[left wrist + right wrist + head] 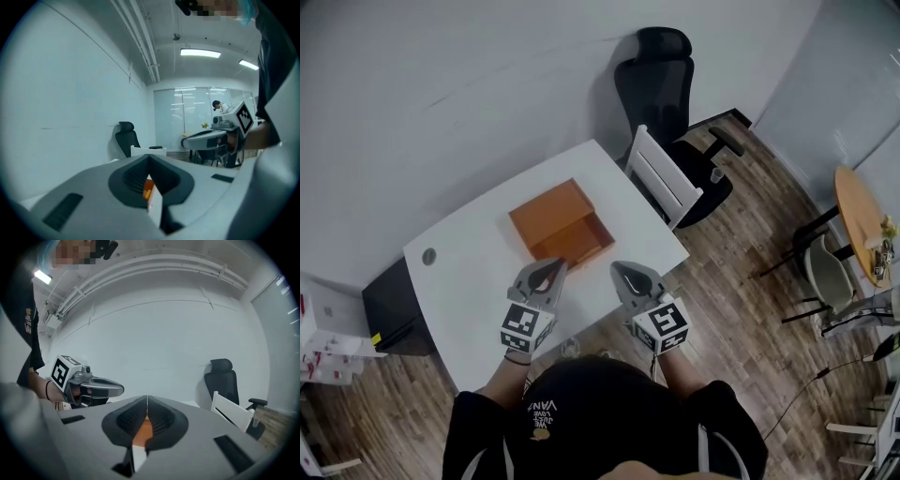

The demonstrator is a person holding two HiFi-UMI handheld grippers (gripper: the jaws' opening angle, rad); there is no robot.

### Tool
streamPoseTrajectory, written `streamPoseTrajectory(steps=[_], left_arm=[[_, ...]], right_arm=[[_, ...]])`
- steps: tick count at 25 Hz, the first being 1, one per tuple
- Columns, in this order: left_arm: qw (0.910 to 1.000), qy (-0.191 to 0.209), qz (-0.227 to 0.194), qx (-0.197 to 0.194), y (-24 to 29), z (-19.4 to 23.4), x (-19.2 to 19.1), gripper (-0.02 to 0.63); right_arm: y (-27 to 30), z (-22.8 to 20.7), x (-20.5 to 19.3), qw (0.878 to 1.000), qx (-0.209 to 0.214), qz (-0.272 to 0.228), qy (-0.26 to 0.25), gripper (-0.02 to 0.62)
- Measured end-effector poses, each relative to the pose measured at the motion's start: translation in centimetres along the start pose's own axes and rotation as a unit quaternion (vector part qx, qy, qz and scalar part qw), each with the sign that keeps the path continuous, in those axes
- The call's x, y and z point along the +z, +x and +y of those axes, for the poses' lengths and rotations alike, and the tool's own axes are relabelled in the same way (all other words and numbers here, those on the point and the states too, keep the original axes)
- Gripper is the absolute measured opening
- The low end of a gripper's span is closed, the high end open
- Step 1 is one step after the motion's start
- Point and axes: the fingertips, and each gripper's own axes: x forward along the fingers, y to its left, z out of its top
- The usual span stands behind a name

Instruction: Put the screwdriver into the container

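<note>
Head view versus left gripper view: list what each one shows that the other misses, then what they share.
Only the head view: the white table and orange container laid out from above, and the left tool from outside. Only the left gripper view: ceiling lights, a glass wall and a distant person. Both: the black office chair, the white chair and the right tool.

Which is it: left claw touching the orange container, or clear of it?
Cannot tell. Head view sets the left claw right at the orange container edge, but its height above that edge is unclear.
</note>
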Motion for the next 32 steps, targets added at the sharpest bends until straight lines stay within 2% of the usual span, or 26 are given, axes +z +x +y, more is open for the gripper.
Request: streamPoseTrajectory(steps=[3,14,32], left_arm=[[0.9999,0.010,-0.001,0.006,-0.8,-0.2,0.1,0.015],[0.9995,-0.013,-0.017,0.025,-1.9,0.3,1.0,0.015],[0.9987,-0.027,-0.024,0.037,-2.1,1.4,0.9,0.015]], right_arm=[[0.2,0.2,-0.2,1.000,0.006,0.001,0.002,0.012],[1.3,0.3,-0.3,1.000,0.016,0.005,-0.005,0.012],[2.6,0.1,-0.1,1.000,0.018,0.007,-0.021,0.012]])
